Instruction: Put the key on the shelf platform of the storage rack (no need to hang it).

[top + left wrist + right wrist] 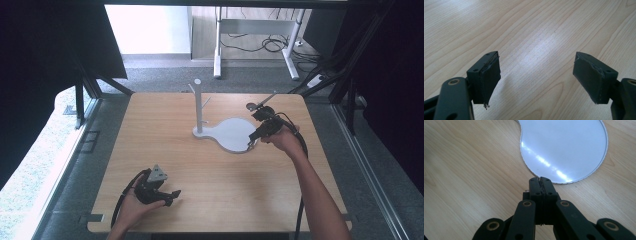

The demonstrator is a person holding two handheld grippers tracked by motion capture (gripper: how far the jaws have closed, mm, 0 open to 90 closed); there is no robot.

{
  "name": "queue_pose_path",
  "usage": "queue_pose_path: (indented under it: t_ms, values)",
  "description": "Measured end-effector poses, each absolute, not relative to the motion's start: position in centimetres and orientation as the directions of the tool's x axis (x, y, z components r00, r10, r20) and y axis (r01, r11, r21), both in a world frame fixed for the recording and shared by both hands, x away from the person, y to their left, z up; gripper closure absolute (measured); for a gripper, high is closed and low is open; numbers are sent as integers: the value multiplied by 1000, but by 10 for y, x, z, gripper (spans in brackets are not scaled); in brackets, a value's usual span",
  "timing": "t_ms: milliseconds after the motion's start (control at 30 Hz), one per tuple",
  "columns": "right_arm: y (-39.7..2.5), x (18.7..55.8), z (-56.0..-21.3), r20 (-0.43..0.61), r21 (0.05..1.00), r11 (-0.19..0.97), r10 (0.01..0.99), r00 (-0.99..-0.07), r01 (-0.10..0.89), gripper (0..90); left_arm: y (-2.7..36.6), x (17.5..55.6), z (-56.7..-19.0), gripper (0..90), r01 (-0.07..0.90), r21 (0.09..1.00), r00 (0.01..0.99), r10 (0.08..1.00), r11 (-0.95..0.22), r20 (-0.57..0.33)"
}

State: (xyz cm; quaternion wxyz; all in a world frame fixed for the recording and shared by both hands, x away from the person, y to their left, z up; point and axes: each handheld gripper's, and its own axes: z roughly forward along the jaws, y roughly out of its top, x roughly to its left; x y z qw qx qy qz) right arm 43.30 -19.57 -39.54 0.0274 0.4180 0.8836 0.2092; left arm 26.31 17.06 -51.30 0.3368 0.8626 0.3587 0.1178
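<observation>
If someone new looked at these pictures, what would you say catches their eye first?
Probably the white stand, an upright post with short pegs on a rounded flat base, near the middle of the wooden table. Next, the right claw, jaws pressed together at the base's near edge. The left claw is at the table's near left, jaws wide apart over bare wood.

A light wooden bench [215, 175] carries a white stand [227, 132] with an upright pegged post. Beyond it, grey floor, a white table frame [255, 30] and loose black cables [272, 45].
</observation>
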Motion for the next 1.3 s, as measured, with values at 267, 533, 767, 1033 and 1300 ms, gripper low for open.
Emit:
queue_pose_path:
  t_ms: [267, 533, 767, 1033, 1300]
  values:
    - [-193, 445, -393, 127, 393, 557, 756, -643, 732, 898, 171, 263, -513, 222, 542, 665, 713, 700, -513, -41]
    - [-189, 455, -391, 132, 384, 552, 760, -636, 740, 898, 173, 263, -512, 222, 541, 667, 713, 700, -512, -41]
    - [-184, 468, -393, 137, 374, 546, 766, -627, 749, 898, 174, 263, -512, 219, 542, 669, 711, 702, -509, -43]
    - [-178, 481, -399, 137, 365, 545, 770, -623, 755, 897, 175, 264, -512, 219, 543, 668, 711, 702, -509, -43]
    - [-168, 490, -405, 137, 355, 552, 767, -626, 754, 897, 175, 264, -512, 219, 543, 667, 712, 701, -510, -43]
